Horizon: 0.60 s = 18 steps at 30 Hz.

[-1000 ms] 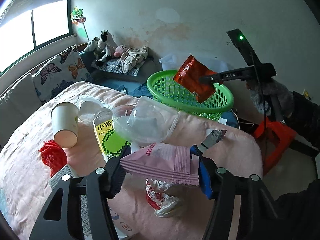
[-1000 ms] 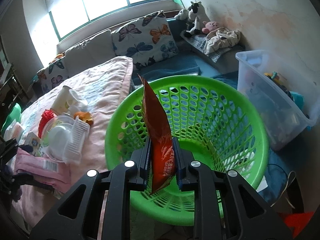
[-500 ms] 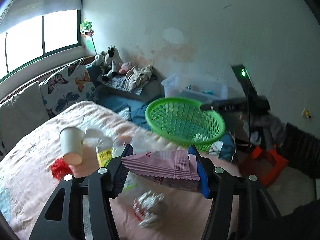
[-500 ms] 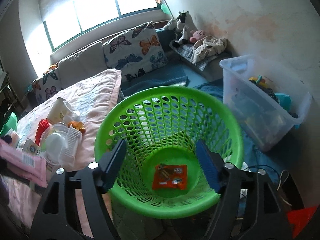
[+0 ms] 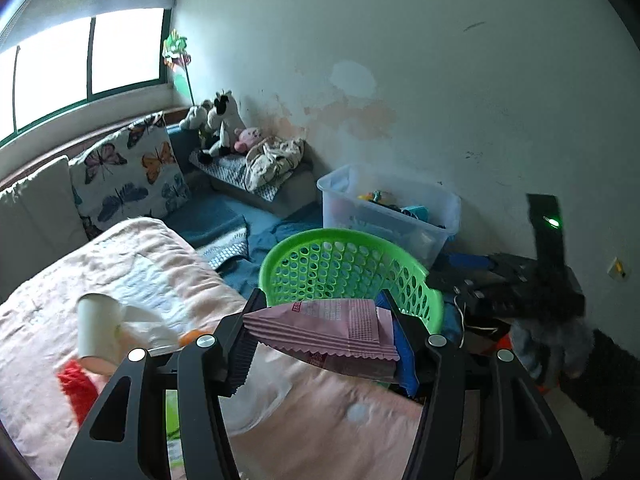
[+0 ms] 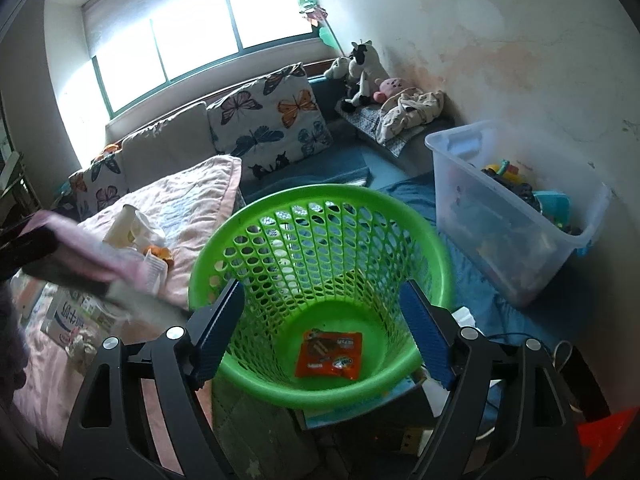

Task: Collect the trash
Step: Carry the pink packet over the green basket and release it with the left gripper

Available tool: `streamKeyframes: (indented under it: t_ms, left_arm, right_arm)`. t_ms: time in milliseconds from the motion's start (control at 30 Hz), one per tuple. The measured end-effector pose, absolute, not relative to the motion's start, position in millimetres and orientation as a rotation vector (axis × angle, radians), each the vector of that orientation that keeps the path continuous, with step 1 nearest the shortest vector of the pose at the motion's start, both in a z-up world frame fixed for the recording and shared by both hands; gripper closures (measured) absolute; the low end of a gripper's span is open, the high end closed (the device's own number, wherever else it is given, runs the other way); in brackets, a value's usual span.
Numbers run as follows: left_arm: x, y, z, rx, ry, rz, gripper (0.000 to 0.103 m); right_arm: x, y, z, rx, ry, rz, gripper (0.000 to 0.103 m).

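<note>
**Pink packet held at the basket's edge, orange wrapper on the basket floor**

The left gripper (image 5: pixel 322 344) is clamped on a pink snack packet (image 5: pixel 320 330), which lies flat across its two pads and sticks out past the blue pad on the right. Directly beyond it, at 12 o'clock in the left wrist view, stands the green plastic basket (image 5: pixel 348 276) beside the bed (image 5: pixel 132 264). At 9 o'clock on the pink bedspread lie a tipped paper cup (image 5: pixel 98 330) and a red mesh bundle (image 5: pixel 78 388), both blurred.

The right gripper (image 6: pixel 326 330) has its jaws spread wide and opening further, with nothing pressed between the pads. It hangs over the basket's near rim, and between its fingers, at 6 o'clock on the basket floor, lies an orange snack wrapper (image 6: pixel 330 354), flat and face up. At 9 o'clock in that view the pink packet shows as a blur above the bed, with a printed carton (image 6: pixel 72 316) below it.

A clear storage bin (image 6: pixel 516 216) of toys stands at 2 o'clock from the basket, near the wall.
</note>
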<state>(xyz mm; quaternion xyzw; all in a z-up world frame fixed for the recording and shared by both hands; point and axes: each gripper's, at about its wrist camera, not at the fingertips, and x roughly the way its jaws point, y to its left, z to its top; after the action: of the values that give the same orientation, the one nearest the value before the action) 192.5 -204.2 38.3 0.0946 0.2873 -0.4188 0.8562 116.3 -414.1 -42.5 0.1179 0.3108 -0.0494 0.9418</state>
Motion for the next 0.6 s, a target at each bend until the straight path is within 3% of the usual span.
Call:
streamKeyframes:
  t_ms: [333,467,533,600]
  left_arm:
    - [219,-260,-1,0.196,0.75,-0.845,0.045]
    - [222,-269,-14,0.184,0.789,-0.835,0.034]
    - [222,-270,-18,0.172,0.808,-0.834,0.023]
    - [221,-267,-20,0.167,0.815,-0.83,0.023]
  right_arm:
    - [100,-432,-52,0.27,0.637,-0.106,0.017]
    - [93,-433,-56,0.272,0.637,-0.105,0.015]
    - [91,-433,-57,0.272,0.633,-0.106,0.014]
    - [90,-432,-58,0.275,0.634,-0.103,0.014]
